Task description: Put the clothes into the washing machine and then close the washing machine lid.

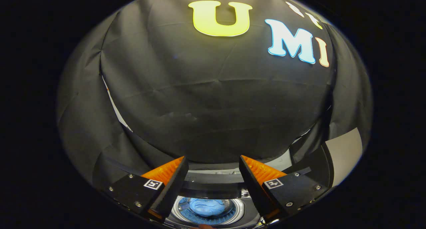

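Note:
A top-loading washing machine (241, 211) lies below me, seen between my two fingers. Its round drum holds a crumpled blue piece of clothing (207, 207). A dark curved band, the raised lid (213, 185), crosses just beyond the drum at the level of my fingers. My gripper (213, 159) is open, with a wide gap between the fingertips and nothing held. It hovers above the machine's opening, pointing toward the cloth wall.
The black cloth wall of the booth (213, 106) rises straight ahead, close behind the machine. A pale panel (346, 152) stands off to the right beyond the right finger. A thin white gap (114, 107) shows in the cloth on the left.

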Demonstrator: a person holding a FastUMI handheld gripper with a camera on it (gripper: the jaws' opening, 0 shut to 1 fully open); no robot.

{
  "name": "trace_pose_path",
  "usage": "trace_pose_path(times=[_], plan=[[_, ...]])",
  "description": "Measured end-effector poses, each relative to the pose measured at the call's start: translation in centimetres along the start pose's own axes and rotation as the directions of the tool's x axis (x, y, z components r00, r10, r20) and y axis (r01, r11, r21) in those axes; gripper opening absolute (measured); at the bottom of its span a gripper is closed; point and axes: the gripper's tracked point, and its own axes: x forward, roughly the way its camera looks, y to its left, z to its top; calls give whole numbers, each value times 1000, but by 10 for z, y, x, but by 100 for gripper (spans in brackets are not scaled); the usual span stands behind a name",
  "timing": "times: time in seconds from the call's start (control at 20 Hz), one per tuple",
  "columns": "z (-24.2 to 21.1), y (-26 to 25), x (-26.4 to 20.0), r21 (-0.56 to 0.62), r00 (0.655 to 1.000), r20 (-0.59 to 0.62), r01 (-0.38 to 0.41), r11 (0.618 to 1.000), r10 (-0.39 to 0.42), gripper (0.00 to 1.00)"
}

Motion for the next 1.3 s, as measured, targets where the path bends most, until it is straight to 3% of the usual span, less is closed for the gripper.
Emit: trace_pose_path(times=[0.55,1.3], plan=[[1,4,-9,-14,995,97,-9,1000,11,95],[-32,8,-50,-31,981,183,-51,998,56,96]])
